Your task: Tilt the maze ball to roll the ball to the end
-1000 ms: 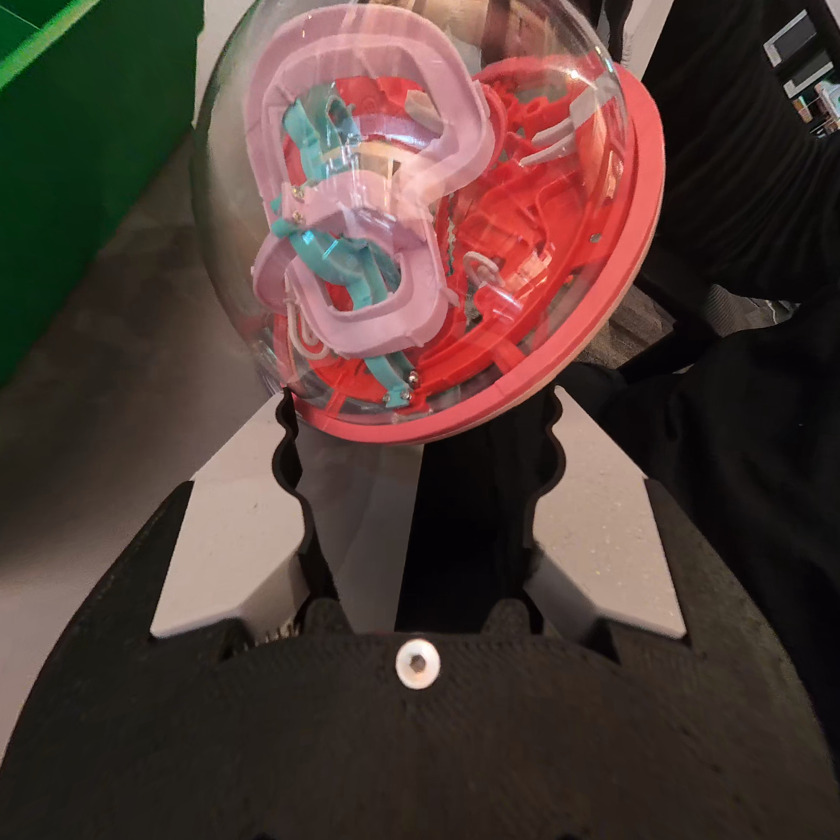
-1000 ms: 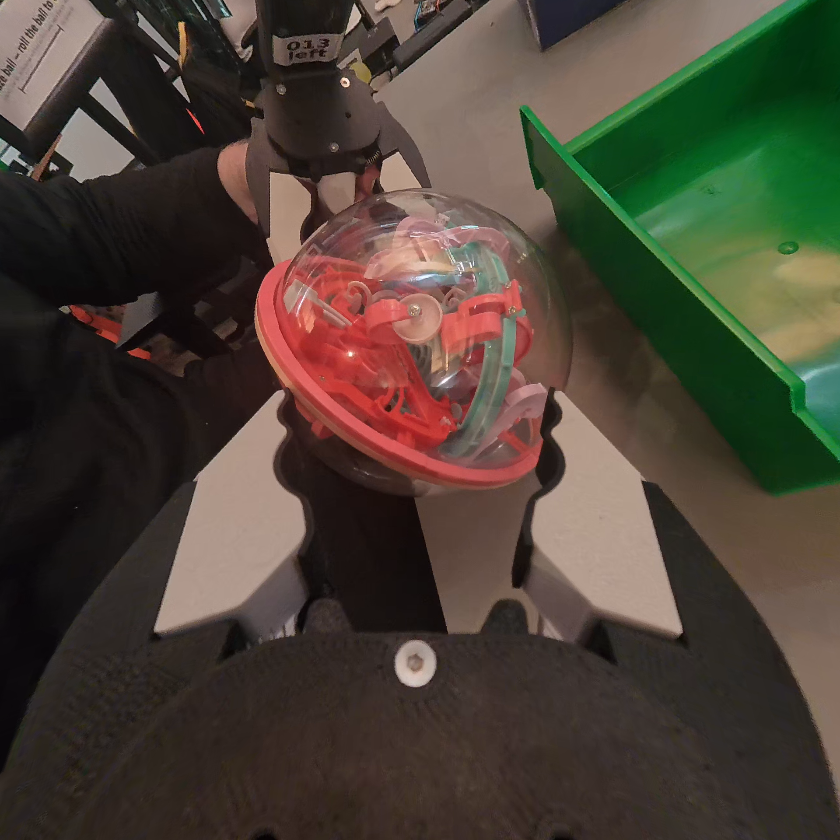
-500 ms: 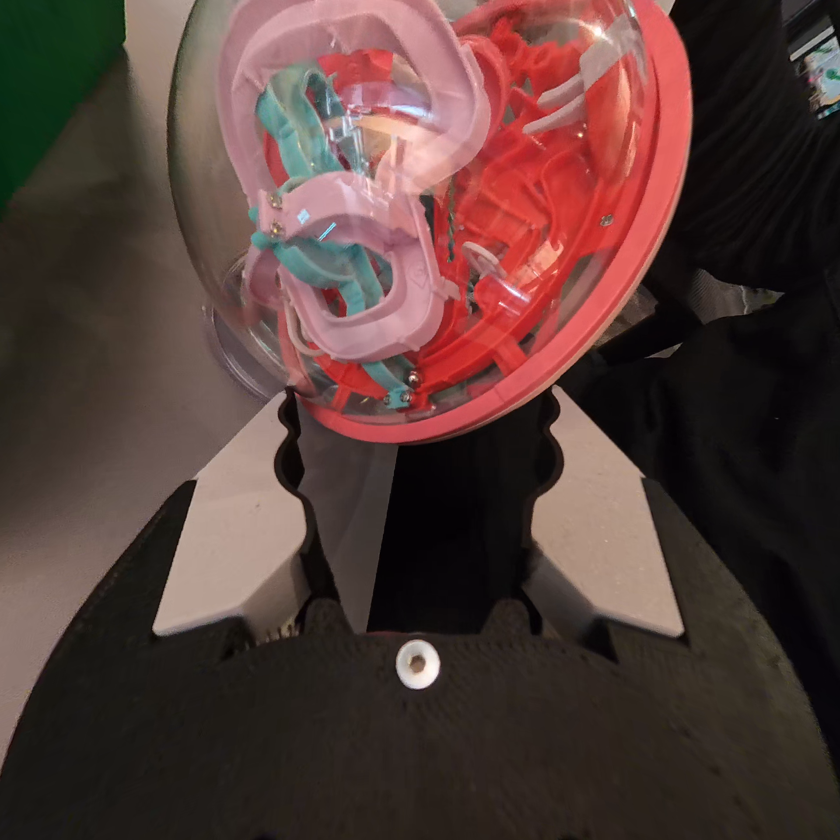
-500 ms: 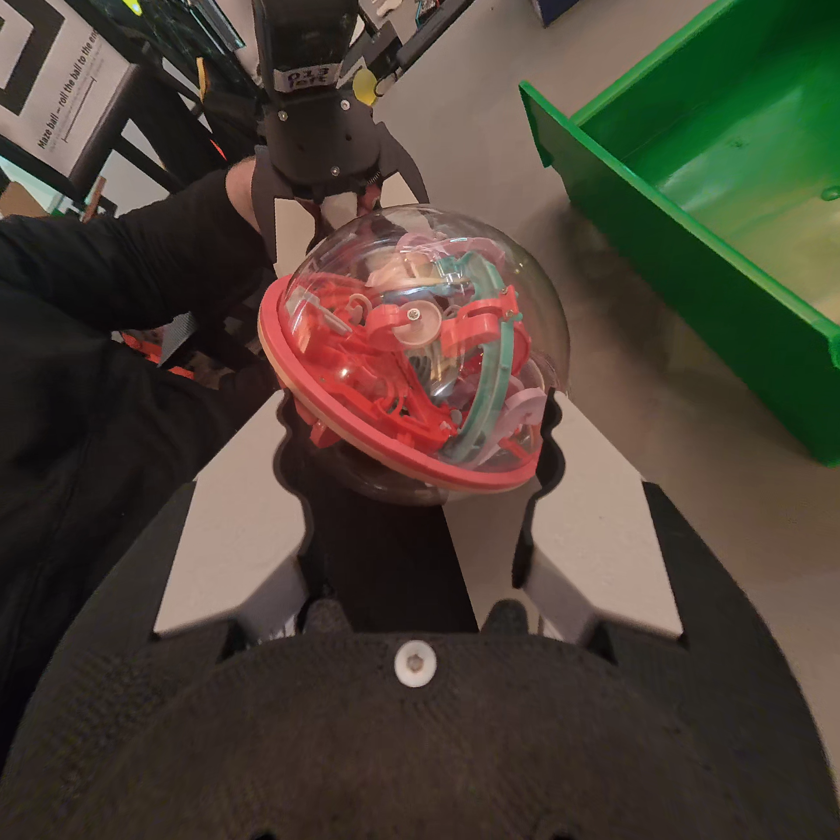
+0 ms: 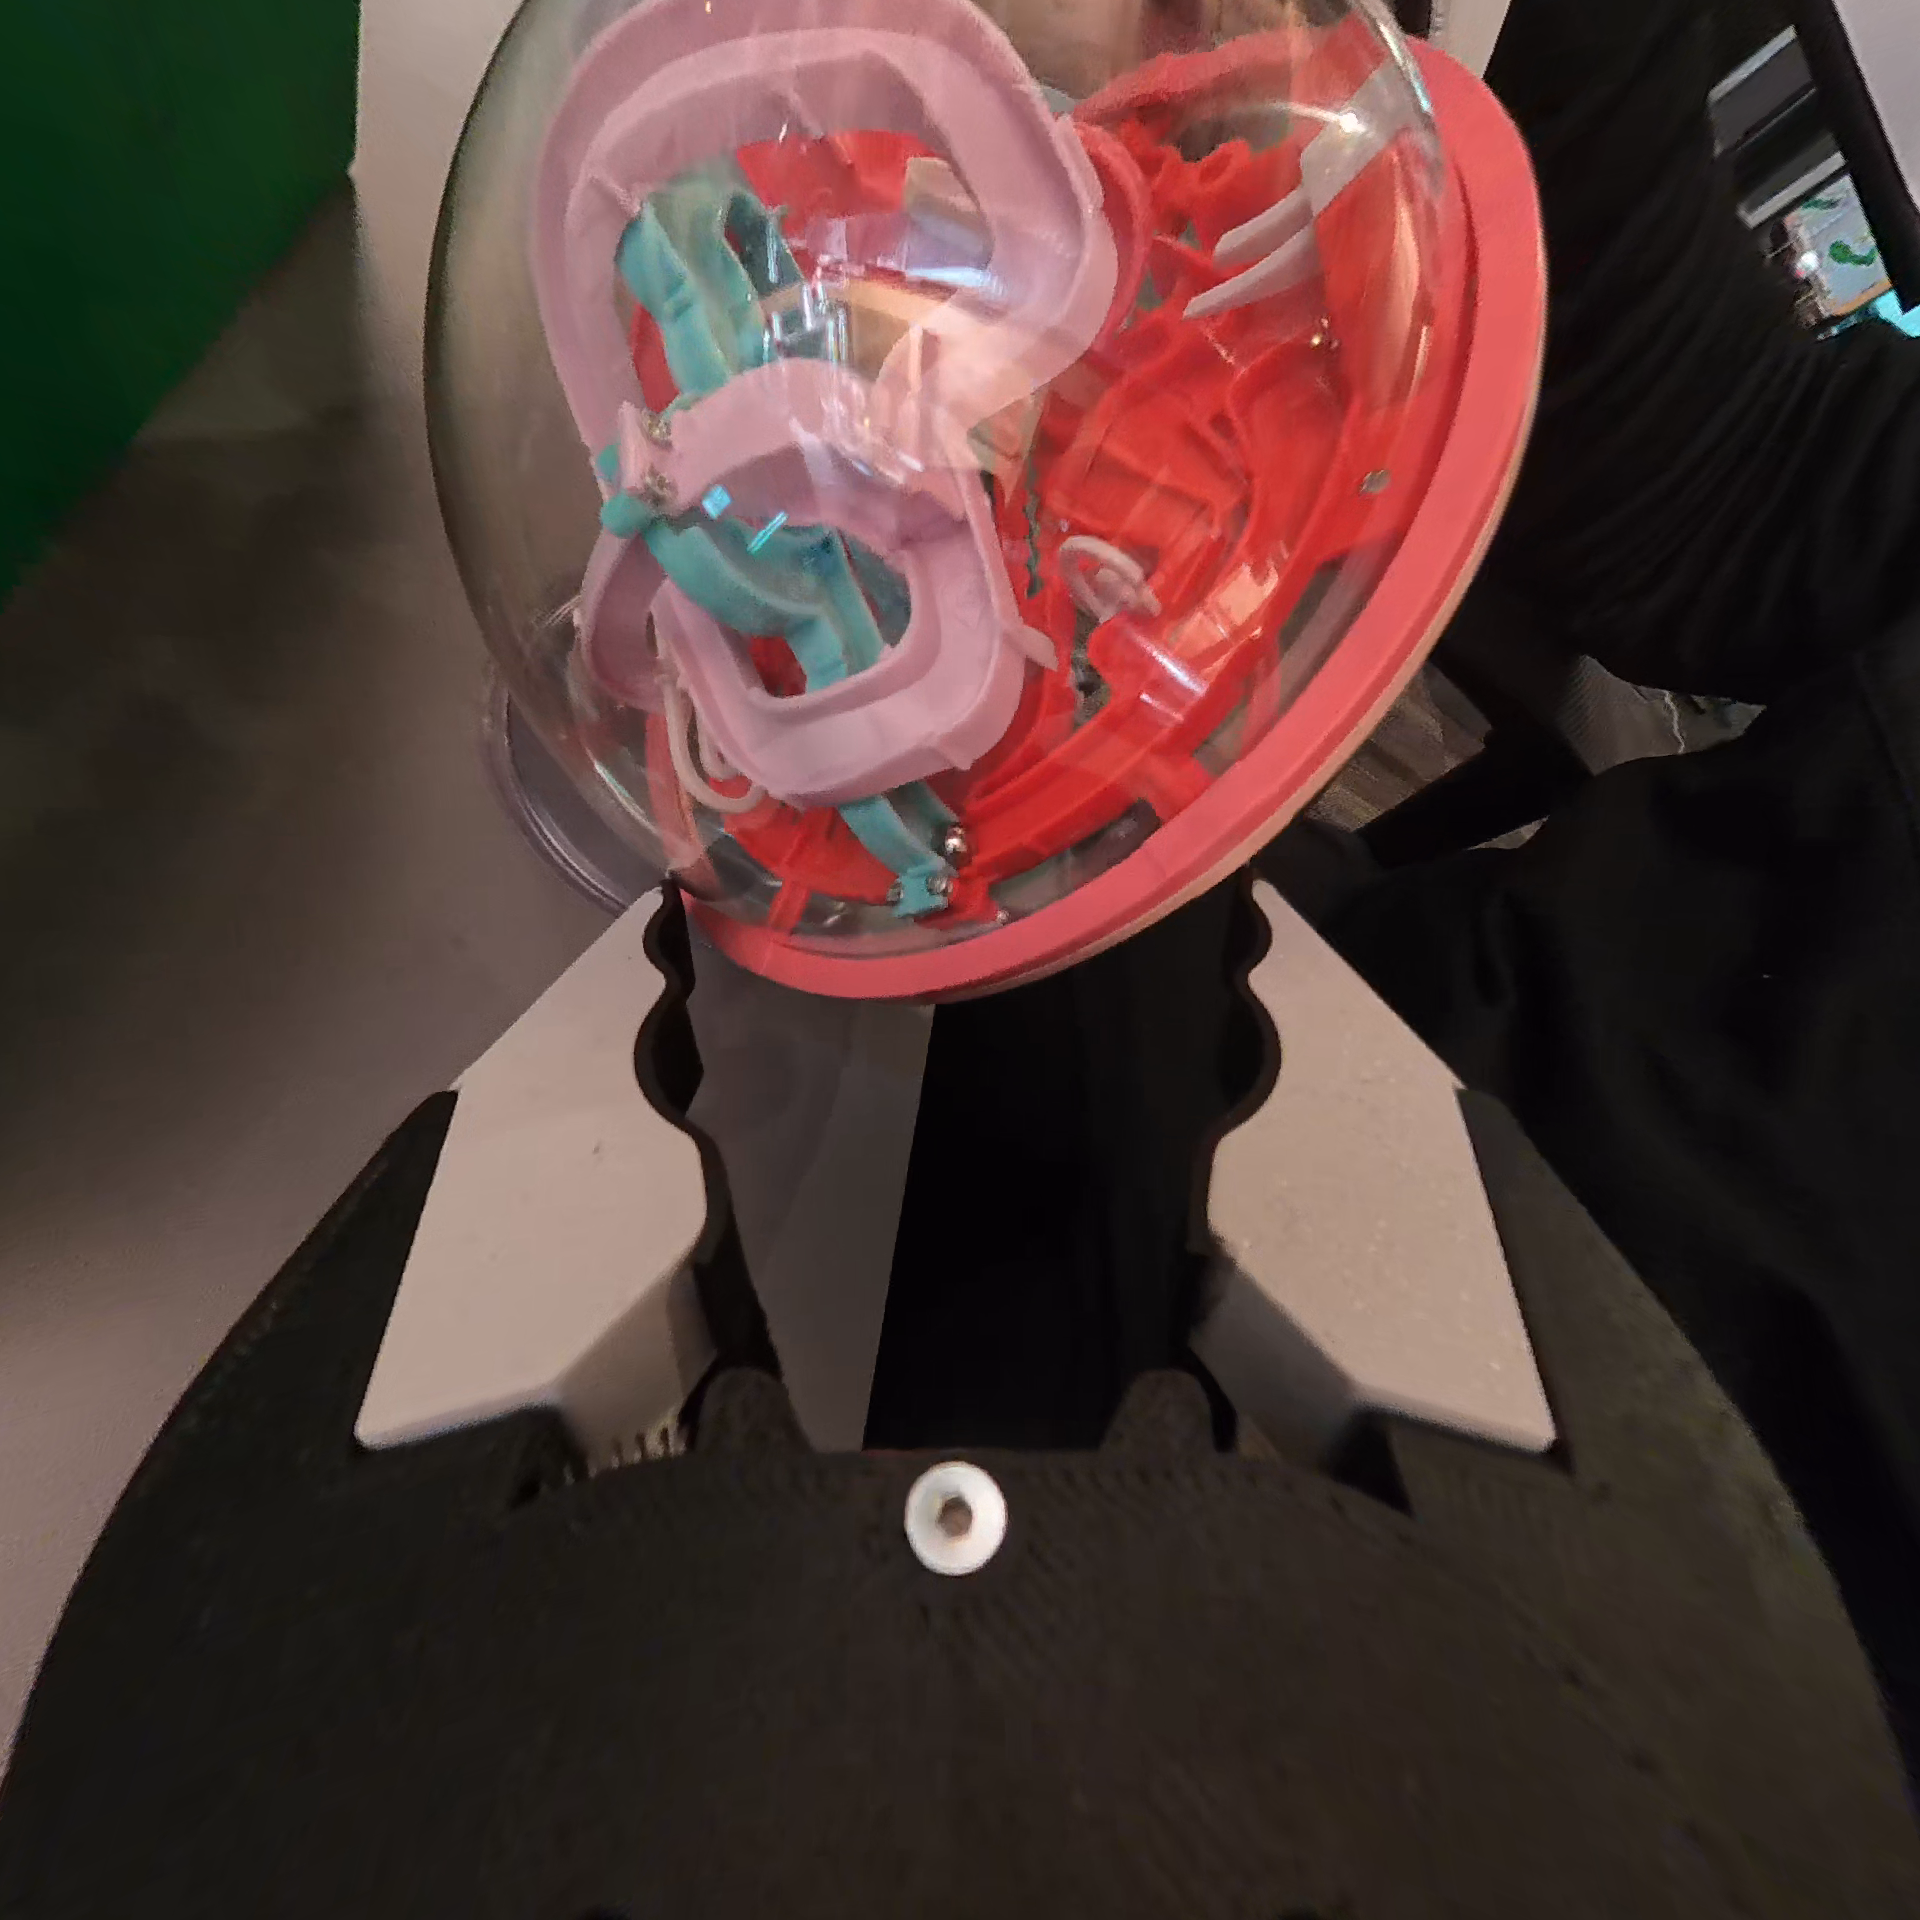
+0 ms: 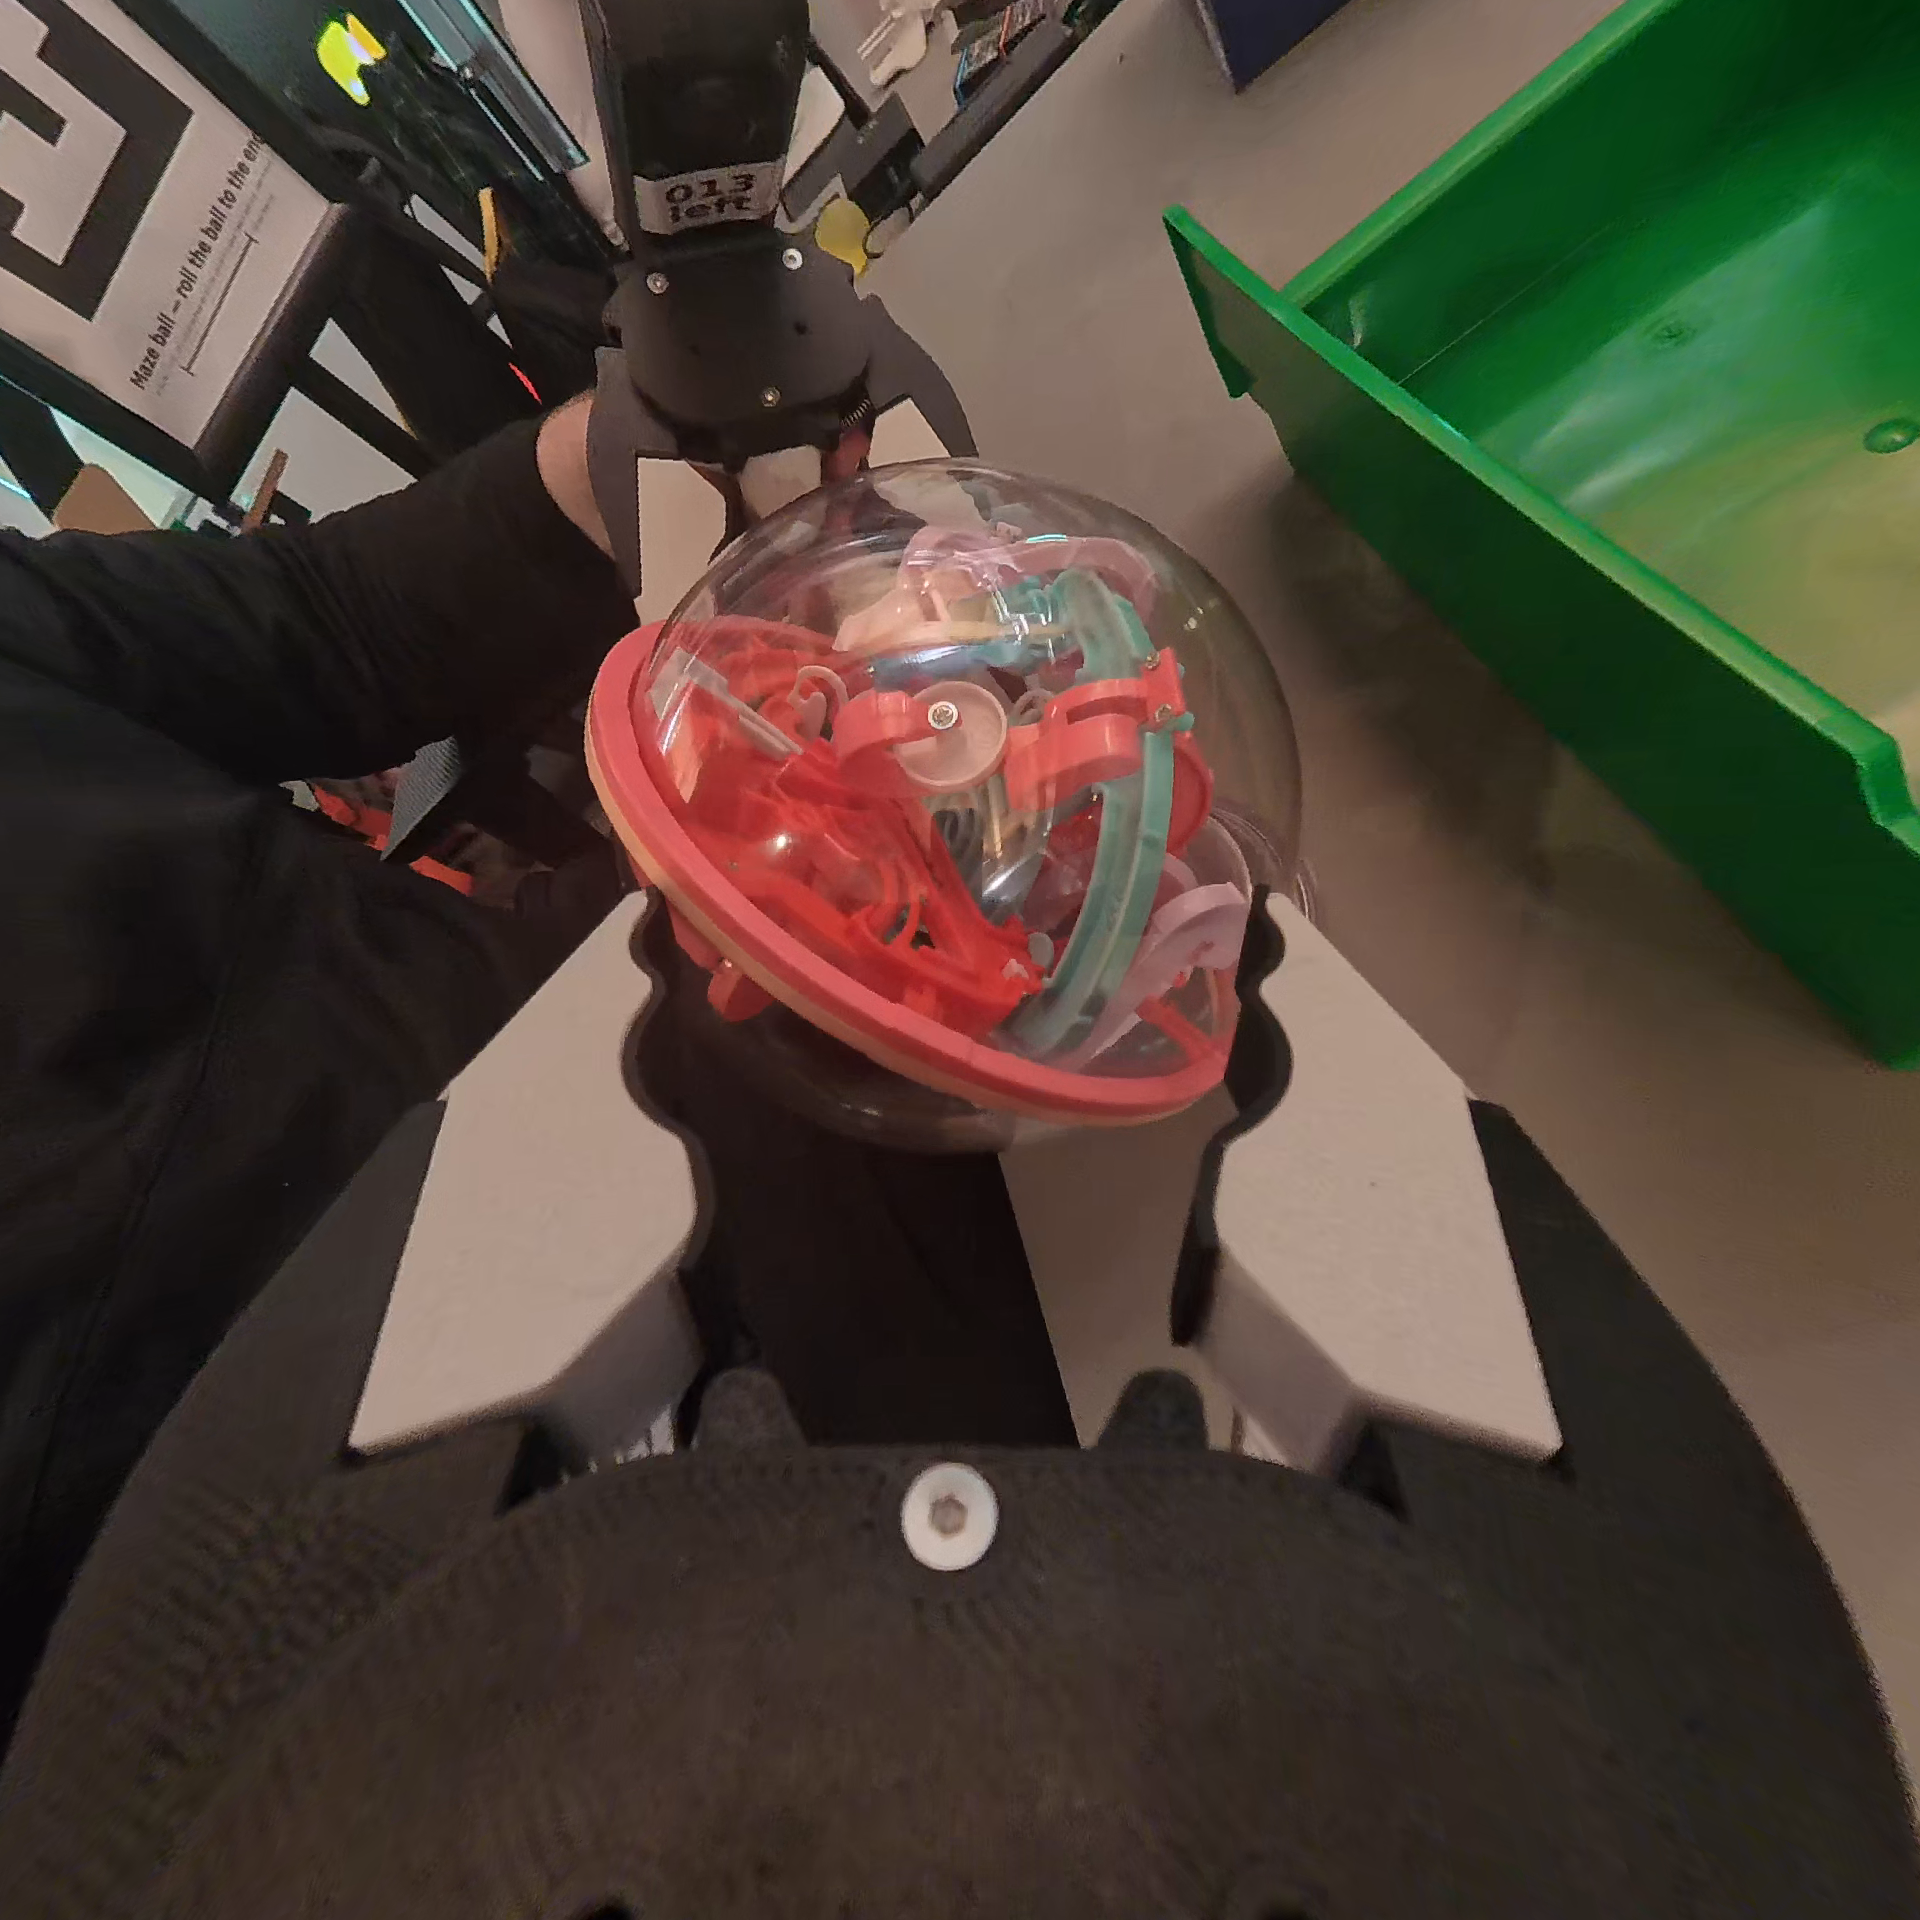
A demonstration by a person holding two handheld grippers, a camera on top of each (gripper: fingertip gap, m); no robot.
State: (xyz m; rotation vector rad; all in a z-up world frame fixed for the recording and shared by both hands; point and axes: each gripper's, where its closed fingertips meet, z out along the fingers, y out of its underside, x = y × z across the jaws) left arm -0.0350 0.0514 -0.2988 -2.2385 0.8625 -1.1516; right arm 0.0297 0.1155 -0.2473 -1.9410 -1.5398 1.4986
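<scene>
Both tongs (image 5: 956,914) (image 6: 945,935) — maze ball (image 6: 935,831) between

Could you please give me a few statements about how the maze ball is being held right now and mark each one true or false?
1. Both the left gripper and the right gripper are closed on the maze ball. True.
2. The maze ball's pink rim sits level. False: it is clearly tilted.
3. The maze ball rests inside the green bin. False: it is held beside the bin, apart from it.
4. The tracks inside include teal and lilac pieces. True.
5. The maze ball's shell is solid black. False: it is see-through.
</scene>
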